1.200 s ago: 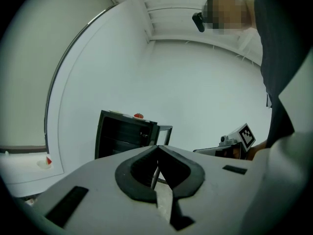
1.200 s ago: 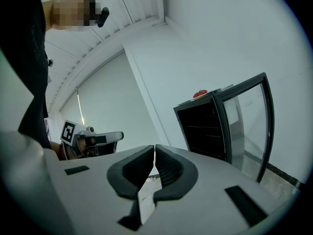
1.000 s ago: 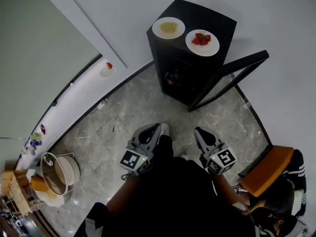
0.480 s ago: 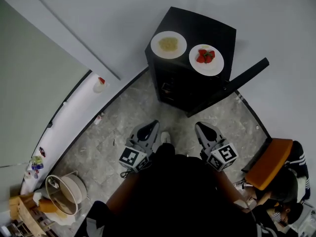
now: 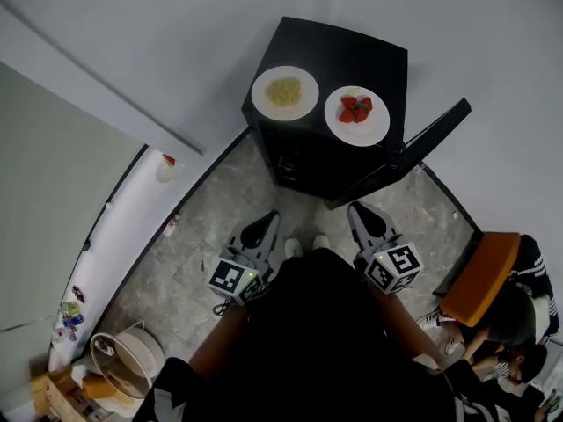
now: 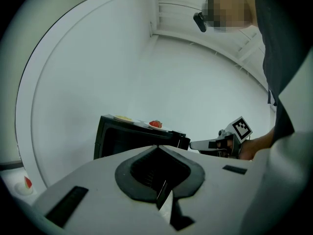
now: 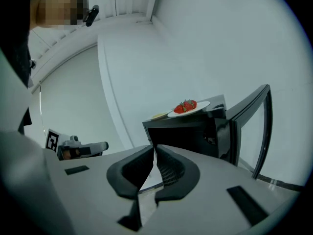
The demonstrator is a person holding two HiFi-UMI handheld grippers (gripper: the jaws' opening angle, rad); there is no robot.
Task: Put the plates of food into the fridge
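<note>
No word, brand, number or label is being shown clearly enough to be read. Only square black-and-white code patterns are being displayed, with no letters or digits in them: one marker point(image 5: 230, 279) is being carried on the left gripper point(image 5: 264, 224), and a second marker point(image 5: 403, 262) on the right gripper point(image 5: 361, 211). Any print on the small colourful items point(image 5: 70, 313) on the white ledge point(image 5: 132, 227) is being rendered too small to be made out.
</note>
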